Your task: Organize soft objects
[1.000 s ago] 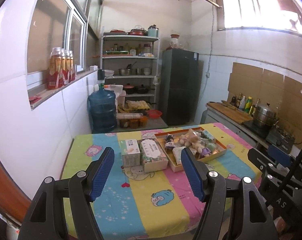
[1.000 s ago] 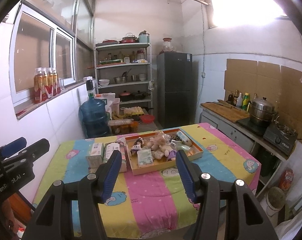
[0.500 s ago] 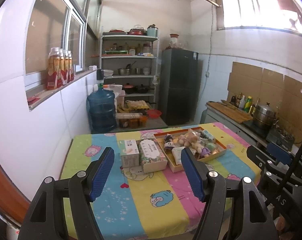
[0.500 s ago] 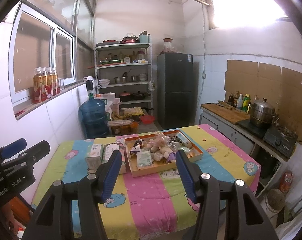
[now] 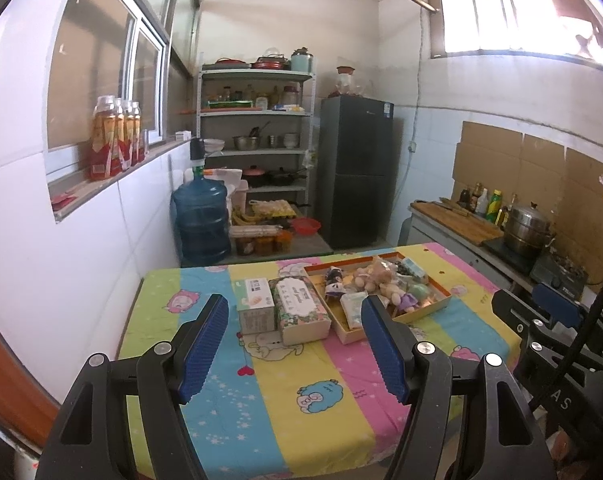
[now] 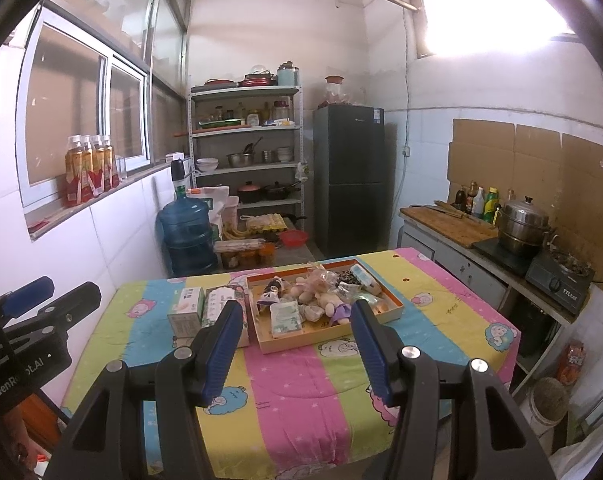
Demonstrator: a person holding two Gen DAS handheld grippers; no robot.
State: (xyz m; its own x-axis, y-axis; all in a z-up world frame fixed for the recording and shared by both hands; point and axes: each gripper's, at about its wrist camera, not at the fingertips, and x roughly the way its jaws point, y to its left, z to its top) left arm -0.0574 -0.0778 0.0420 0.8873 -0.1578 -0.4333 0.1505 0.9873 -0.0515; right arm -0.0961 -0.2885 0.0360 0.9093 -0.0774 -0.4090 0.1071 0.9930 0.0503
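The right gripper [image 6: 291, 346] and left gripper [image 5: 293, 344] both hang apart and empty, well short of the orange tray [image 6: 393, 307] at twelve o'clock on the table [image 6: 301, 400]. Its plush toys [image 6: 325, 300] look light and squashy, probably best pinched across the body.

The right gripper [image 6: 293, 320] is hanging over the desk [image 6: 301, 400], jaws apart. Soft toys [image 6: 321, 296] are lying in a tray [image 6: 329, 338].

Near tablecloth [image 5: 261, 400] bare, 2 boxes [image 5: 281, 312] (side by side) beyond
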